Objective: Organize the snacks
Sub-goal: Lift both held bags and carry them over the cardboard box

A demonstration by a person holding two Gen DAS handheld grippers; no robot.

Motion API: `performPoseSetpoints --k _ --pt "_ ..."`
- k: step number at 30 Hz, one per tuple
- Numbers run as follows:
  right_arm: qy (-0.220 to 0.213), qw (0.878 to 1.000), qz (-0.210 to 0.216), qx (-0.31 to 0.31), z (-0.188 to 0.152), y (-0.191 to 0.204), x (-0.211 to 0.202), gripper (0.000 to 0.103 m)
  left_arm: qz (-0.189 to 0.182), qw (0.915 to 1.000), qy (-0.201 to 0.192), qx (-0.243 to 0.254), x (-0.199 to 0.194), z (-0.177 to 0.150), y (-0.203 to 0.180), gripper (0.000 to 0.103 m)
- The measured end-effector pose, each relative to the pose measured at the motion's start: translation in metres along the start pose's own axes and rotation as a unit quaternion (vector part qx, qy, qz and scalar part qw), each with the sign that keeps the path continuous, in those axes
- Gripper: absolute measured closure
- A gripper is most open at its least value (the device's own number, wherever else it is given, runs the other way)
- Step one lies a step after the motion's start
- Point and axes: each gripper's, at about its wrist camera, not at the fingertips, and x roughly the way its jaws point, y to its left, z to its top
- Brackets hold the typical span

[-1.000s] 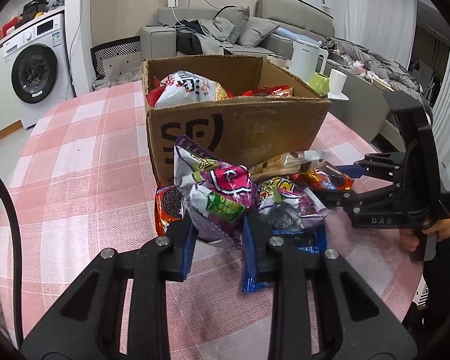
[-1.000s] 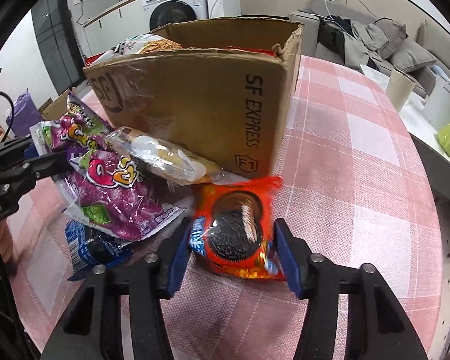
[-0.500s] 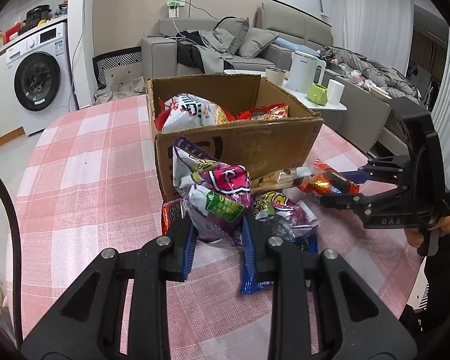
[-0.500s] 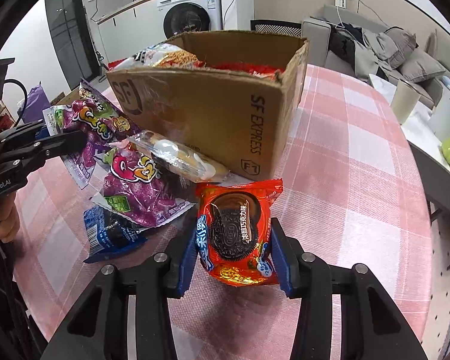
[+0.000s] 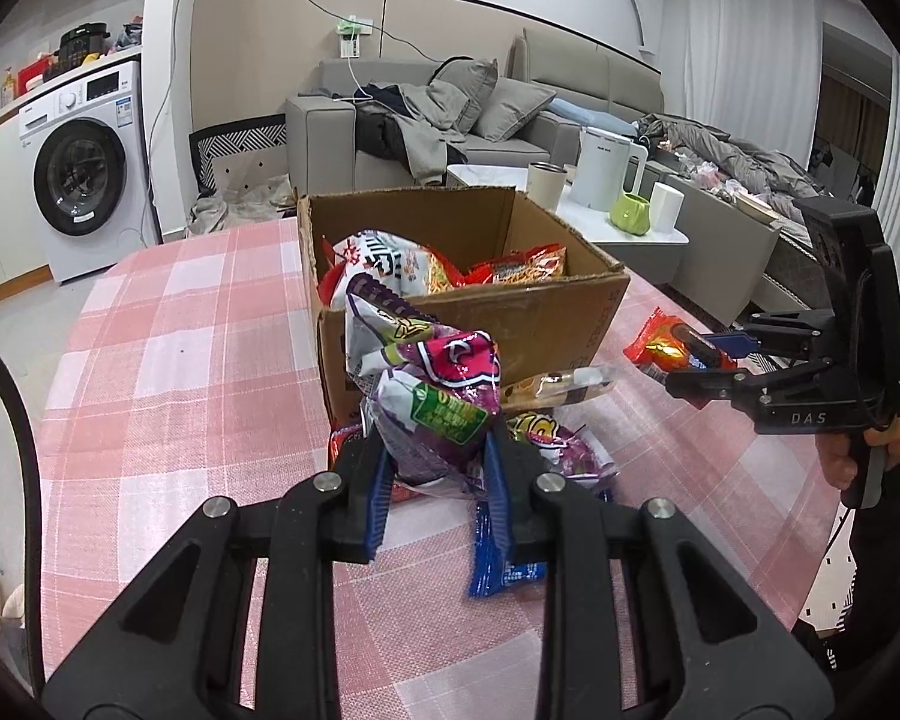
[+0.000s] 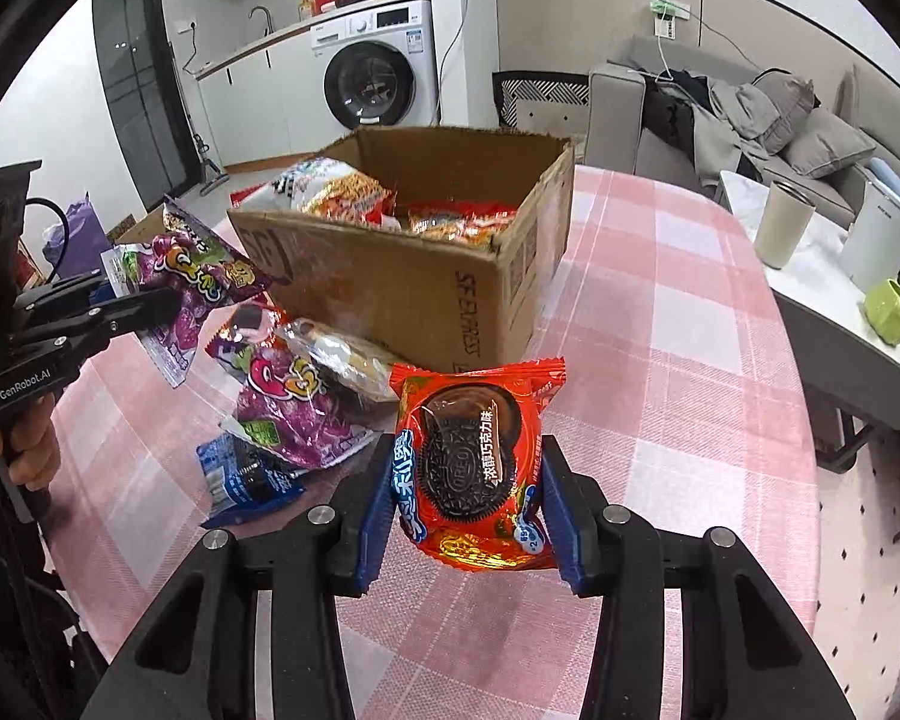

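Corrugated cardboard forms the open box (image 6: 450, 276) at the centre of the pink-checked worktop (image 6: 678, 312); it already holds several noodle and crisp packets (image 6: 342, 192). The right tongs (image 6: 471, 510) are clamped on an orange Oreo packet (image 6: 474, 462), held upright and clear of the cloth, just in front of the box's near corner. The left tongs (image 5: 435, 480) are clamped on the lower end of a purple candy bag (image 5: 432, 396), which stands up between the blue pads and hangs before the box's front wall; in the right-wrist view the same bag (image 6: 204, 282) appears raised at the box's left.

Loose items lying on the worktop, against the box front:
- a second purple candy bag (image 6: 294, 402);
- a clear-wrapped pastry (image 6: 348, 360), lying touching the box wall;
- a blue cookie packet (image 6: 246, 480), nearest the viewer;
- a red packet (image 5: 345, 441), mostly hidden behind the left tongs.

Step in hand, as judged: both packets are lifted and are in carriage toward the box. The next move calls for raising each above the cardboard rim, bringing it over the open interior, and parting the tongs. The upright bag is limp and may catch on the rim, and the box is fairly full at its left side, so the emptier right portion seems the better target.
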Motion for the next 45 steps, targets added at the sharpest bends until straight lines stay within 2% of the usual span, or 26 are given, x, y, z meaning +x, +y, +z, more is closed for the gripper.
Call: performPoseSetpoints --k 10,23,37,45 --pt "-0.034 0.999 0.004 0.013 0.008 0.004 -0.020 0.058 0.002 0.9997 -0.023 0.000 -0.021 0.007 -0.006 0.079" --pt "-0.092 0.995 0.018 0.042 0.029 0.010 -0.037 0.058 0.010 0.9986 -0.051 -0.005 -0.031 0.033 -0.013 0.079" --pt "-0.117 0.991 0.037 0.057 0.059 0.014 -0.028 0.058 0.039 0.9968 -0.069 0.006 -0.019 0.067 -0.019 0.079" --pt "-0.125 0.988 0.036 0.086 0.072 0.007 -0.011 0.058 0.057 0.9962 -0.065 0.012 0.008 0.090 -0.019 0.079"
